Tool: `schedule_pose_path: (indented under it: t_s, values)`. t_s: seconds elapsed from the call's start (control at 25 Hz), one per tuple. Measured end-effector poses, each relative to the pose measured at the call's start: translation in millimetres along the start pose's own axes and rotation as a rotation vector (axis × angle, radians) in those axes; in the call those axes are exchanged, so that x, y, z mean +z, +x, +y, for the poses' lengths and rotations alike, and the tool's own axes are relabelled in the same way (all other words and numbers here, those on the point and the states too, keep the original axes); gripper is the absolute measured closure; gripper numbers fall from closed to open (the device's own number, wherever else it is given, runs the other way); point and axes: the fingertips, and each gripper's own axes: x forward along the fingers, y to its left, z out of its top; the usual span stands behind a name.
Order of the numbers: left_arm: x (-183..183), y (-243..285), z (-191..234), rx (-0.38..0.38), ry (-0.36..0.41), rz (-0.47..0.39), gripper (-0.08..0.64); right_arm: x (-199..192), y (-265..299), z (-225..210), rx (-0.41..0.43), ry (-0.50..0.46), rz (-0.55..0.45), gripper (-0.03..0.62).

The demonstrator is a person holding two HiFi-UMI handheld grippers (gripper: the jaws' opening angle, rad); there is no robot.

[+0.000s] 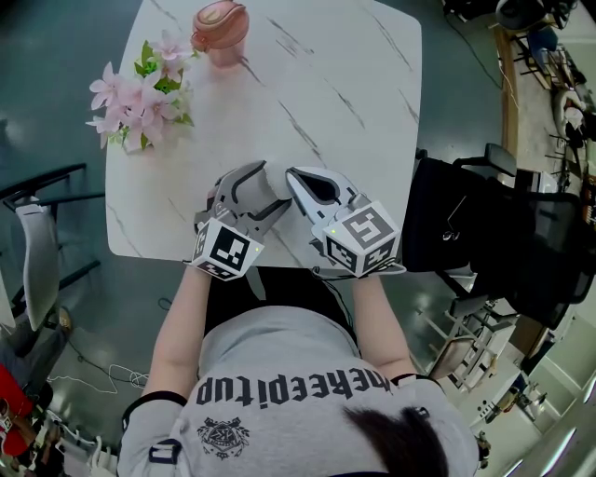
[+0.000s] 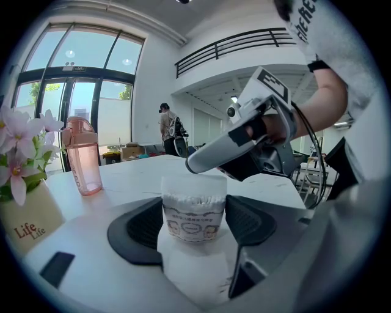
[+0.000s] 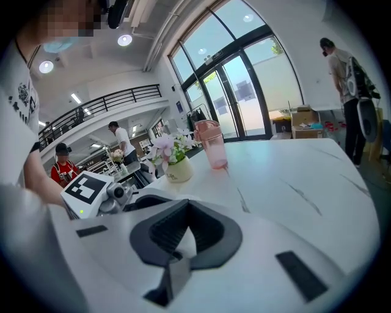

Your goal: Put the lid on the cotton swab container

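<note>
Currently both grippers sit close together at the near edge of the white marble table [image 1: 345,84], right in front of the person. The left gripper [image 1: 264,186] is clamped on the cotton swab container [image 2: 193,214]: its black pads [image 2: 143,229] press the clear tub on both sides, and the tub stands upright on the tabletop, packed with white swabs, label facing the camera. The head view doesn't show the tub, as the gripper bodies cover it.

The right gripper [image 2: 198,164] comes in from the right in the left gripper view, angled down, with its tip touching the top rim of the container. Its jaws are together. In the right gripper view the pads [image 3: 211,235] meet with only a thin white sliver between them, and I can't tell what that sliver is. A translucent band caps the tub above the swabs. It is possibly the lid [image 2: 194,184] already seated, but it's too blurry to be sure.

A pink water bottle [image 1: 221,28] stands at the far edge of the table, well apart from the grippers. A pot of pink flowers [image 1: 140,93] sits at the far left corner. A black chair [image 1: 484,224] stands just beside the table's right side.
</note>
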Motion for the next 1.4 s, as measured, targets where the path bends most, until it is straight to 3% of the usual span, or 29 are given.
schedule_pose_path:
  t_s: [0.92,1.4]
  values:
    - [-2.0,-0.4,0.4,-0.006,0.006,-0.004,0.230,-4.0,6.8,10.4,-0.022,-0.124,0.106,0.581]
    - [-2.1,1.3,0.6,-0.011,0.009,0.002,0.230,-7.6,13.9,10.6,-0.041,-0.194,0.313,0.581]
